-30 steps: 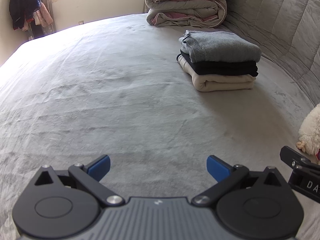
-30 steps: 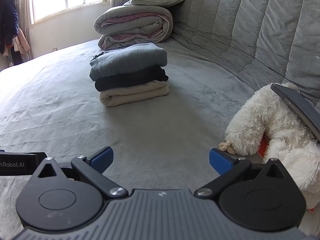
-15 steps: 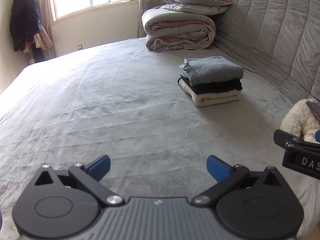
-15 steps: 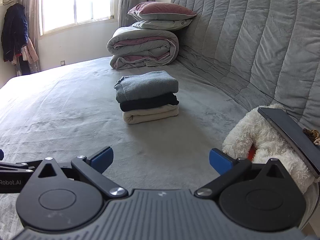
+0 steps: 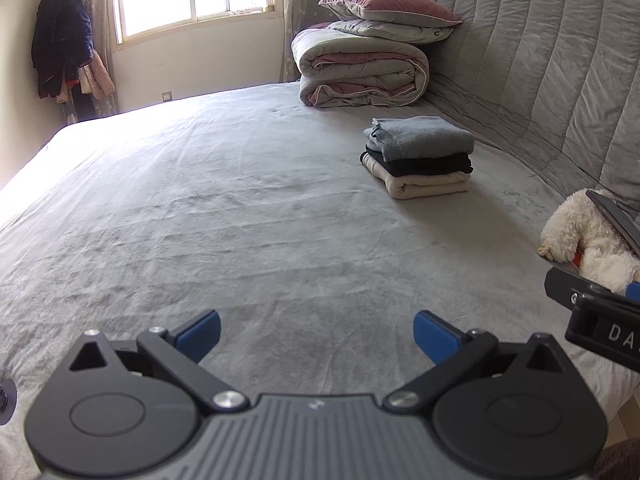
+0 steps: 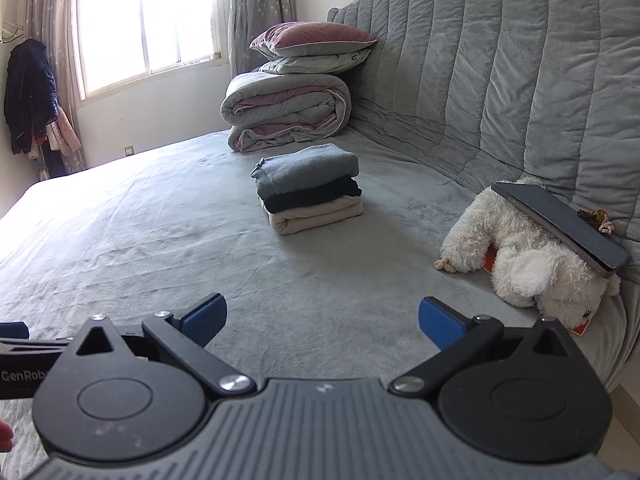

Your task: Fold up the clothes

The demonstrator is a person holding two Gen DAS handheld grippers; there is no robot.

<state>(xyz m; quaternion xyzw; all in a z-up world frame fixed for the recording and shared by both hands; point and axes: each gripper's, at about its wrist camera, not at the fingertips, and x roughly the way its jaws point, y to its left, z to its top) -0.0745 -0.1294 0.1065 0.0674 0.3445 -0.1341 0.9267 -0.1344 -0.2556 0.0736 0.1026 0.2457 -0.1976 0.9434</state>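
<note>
A stack of three folded garments (image 5: 420, 158) (image 6: 310, 188) rests on the grey bed (image 5: 240, 220) (image 6: 160, 240), grey on top, black in the middle, cream at the bottom. My left gripper (image 5: 316, 334) hangs open over the near part of the bed, well short of the stack, with nothing between its blue pads. Equally open and holding nothing, my right gripper (image 6: 322, 320) is also far back from the stack. The body of the right gripper (image 5: 600, 320) shows at the right edge of the left wrist view.
A rolled duvet (image 5: 360, 68) (image 6: 286, 110) with pillows on top lies at the head end by the quilted grey headboard (image 5: 540, 72) (image 6: 520, 80). A white plush toy (image 5: 588, 240) (image 6: 524, 256) with a dark flat device (image 6: 560, 228) on it lies at the right. Coats (image 5: 60, 40) hang in the left corner.
Both grippers have pulled back and risen away from the stack, which now looks smaller and farther. Both stay open.
</note>
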